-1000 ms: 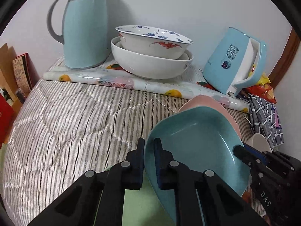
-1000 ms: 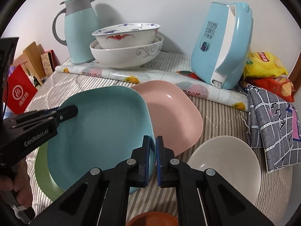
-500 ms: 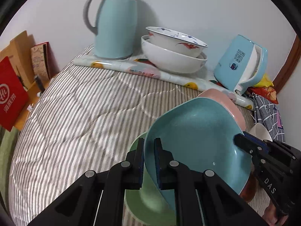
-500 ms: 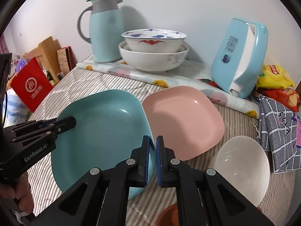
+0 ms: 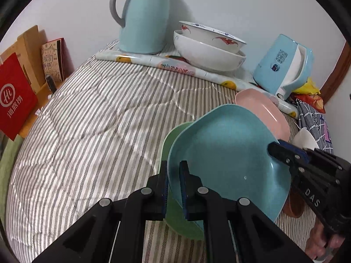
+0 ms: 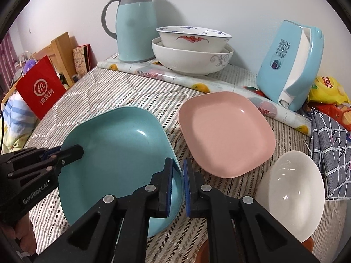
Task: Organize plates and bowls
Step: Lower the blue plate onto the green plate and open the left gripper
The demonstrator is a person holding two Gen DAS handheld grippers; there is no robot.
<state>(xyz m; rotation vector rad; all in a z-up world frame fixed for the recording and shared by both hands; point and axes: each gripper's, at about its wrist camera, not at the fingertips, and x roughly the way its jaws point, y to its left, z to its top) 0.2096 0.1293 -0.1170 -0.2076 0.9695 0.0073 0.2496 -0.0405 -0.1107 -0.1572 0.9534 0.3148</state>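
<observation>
I have the teal plate [image 6: 118, 157] held from both sides, tilted up off the striped bed cover [image 5: 92, 118]. My left gripper [image 5: 173, 183] has its fingers clenched on the plate's near rim, one pad under and one inside the dish. My right gripper [image 6: 178, 183] is pinching the opposite rim between its fingers in the same way; its black body reaches in from the right of the left fingers.

Directly beneath the teal plate, just left of my left fingers, lies a green plate [image 5: 173, 217], partly covered. Ahead and to the right of my right fingers the pink plate [image 6: 226, 133] sits flat on the cover, apart from the teal one. To the right of those fingers is the white bowl [image 6: 291, 195], close to the pink plate's corner. Far ahead, two stacked bowls [image 6: 193, 50] stand between a blue jug [image 6: 135, 28] and a blue kettle [image 6: 289, 65].
</observation>
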